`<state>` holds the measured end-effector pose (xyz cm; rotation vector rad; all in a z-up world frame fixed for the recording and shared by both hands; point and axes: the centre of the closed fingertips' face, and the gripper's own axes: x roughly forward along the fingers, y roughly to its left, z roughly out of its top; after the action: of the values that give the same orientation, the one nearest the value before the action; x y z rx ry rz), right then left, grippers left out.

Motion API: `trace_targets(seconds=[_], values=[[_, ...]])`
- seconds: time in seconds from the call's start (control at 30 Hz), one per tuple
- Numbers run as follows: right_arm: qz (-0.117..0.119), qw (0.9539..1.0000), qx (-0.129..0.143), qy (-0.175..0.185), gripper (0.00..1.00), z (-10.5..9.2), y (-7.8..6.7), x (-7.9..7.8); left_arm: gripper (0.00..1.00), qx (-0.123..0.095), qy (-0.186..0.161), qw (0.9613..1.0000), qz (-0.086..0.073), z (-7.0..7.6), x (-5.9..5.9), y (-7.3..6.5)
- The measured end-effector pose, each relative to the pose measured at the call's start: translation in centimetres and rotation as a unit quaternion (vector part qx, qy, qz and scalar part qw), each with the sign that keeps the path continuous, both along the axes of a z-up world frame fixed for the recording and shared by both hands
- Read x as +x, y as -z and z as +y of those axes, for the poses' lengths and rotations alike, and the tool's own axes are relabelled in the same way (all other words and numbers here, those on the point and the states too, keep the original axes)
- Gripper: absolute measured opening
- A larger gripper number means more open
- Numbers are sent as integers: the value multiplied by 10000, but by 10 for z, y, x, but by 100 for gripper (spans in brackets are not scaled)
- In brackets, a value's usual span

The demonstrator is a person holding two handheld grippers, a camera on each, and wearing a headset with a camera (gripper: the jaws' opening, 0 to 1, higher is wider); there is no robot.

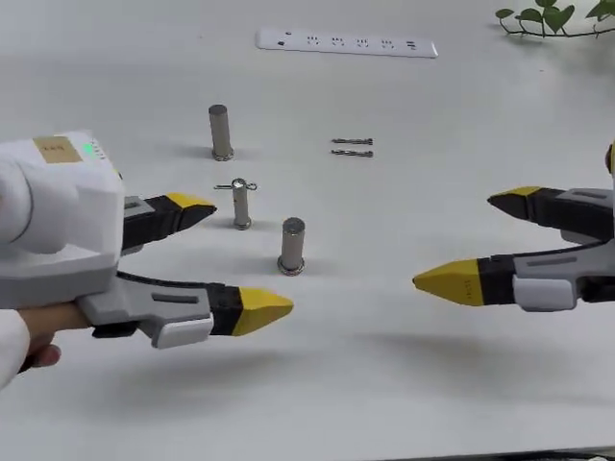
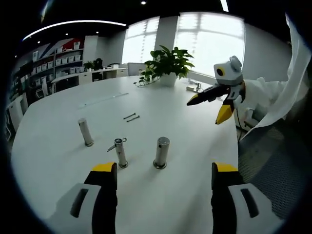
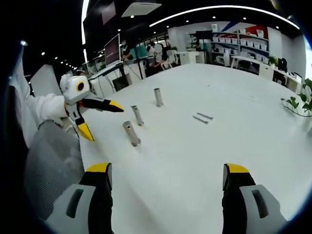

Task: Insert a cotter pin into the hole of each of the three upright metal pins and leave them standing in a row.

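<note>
Three upright pins stand on the white surface [image 1: 384, 384]. The middle pin [image 1: 241, 209] carries a cotter pin [image 1: 236, 186]; the far pin [image 1: 220, 132] and near pin [image 1: 292, 246] are bare. Two loose cotter pins [image 1: 352, 147] lie nearby. My left fingers [image 1: 258, 307] and right fingers [image 1: 454, 280] hover spread, empty.

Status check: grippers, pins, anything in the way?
Left gripper, right gripper open, empty. Middle pin has its cotter pin; far pin, near pin bare. Two loose cotter pins beyond them; nothing blocking.
</note>
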<state>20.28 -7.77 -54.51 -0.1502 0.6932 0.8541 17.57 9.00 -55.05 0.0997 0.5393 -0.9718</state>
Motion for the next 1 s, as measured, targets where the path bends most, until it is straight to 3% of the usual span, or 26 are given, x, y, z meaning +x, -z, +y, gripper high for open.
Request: trace_targets(seconds=[0.23, 0.4, 0.63, 0.7, 0.77, 0.83, 1.0], values=[[-43, 9997, -143, -169, 92, -5, -2, 11, 89, -272, -175, 9992, 216, 7, -6, -4], [-96, 9978, -376, -531, 90, -4, -3, 16, 99, -374, -190, 9989, 208, 6, -8, -11], [-180, 9954, -497, -796, 87, -3, -12, 34, 99, -440, -173, 9986, 241, 6, -10, -15], [-200, 9938, -601, -918, 86, -1, -14, 41, 99, -251, -238, 9993, 144, 10, -7, -12], [-242, 9916, -700, -1059, 86, 1, -17, 47, 99, -213, -207, 9994, 167, 10, -9, -10], [-278, 9896, -776, -1175, 85, 3, -18, 51, 99, -96, -178, 9998, 55, 11, -9, -11], [-244, 9812, -1091, -1571, 83, 7, -16, 61, 99, -175, -200, 9996, 89, 11, -10, -15]])
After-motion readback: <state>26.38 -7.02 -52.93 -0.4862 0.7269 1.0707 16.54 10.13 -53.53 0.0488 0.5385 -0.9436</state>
